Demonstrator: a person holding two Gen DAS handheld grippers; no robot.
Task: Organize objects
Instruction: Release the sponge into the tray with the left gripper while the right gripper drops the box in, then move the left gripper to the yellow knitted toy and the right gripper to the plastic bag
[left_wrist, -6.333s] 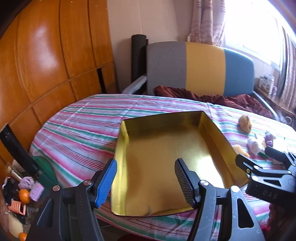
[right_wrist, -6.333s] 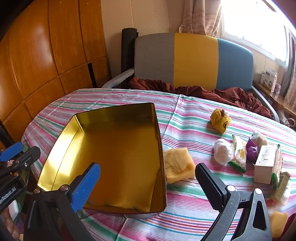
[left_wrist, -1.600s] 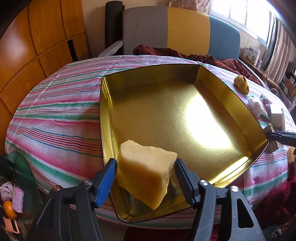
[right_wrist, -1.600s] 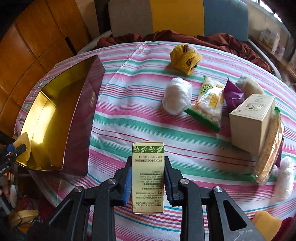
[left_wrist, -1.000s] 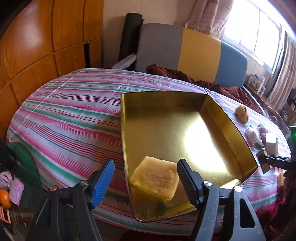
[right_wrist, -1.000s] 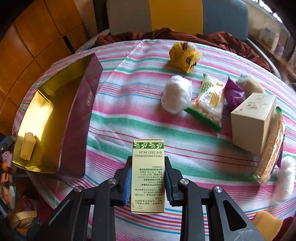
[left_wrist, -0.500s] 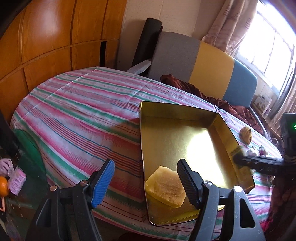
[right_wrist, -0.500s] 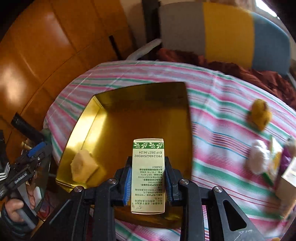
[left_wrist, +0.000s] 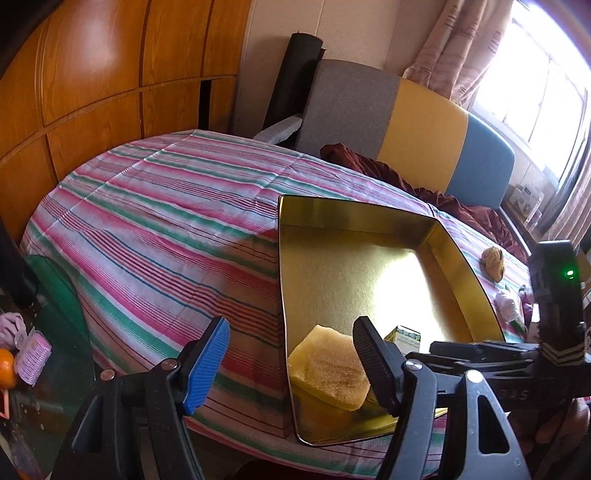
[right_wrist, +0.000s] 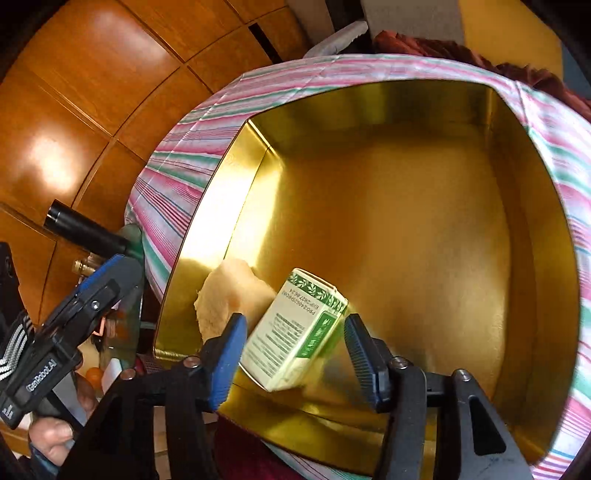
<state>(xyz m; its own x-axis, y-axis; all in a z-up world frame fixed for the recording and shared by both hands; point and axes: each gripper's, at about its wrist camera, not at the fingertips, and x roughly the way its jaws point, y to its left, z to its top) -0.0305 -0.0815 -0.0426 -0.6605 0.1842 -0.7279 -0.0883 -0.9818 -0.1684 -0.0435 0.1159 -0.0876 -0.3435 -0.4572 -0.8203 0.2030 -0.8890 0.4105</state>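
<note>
Carton (right_wrist: 295, 328) lies tilted between the opening jaws of the right gripper (right_wrist: 293, 356), pads clear of it, inside the gold tin (right_wrist: 406, 110), long axis toward 1 o'clock, sponge (right_wrist: 229, 291) touching at 10 o'clock; left gripper (left_wrist: 291, 354) stands open and empty.

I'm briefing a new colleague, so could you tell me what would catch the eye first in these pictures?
The shiny gold tin on the striped tablecloth dominates. Near its front corner, a green-and-white box lies tilted between the opening jaws of the right tool, against a yellow sponge. The left tool hangs empty over the tin's near edge.
</note>
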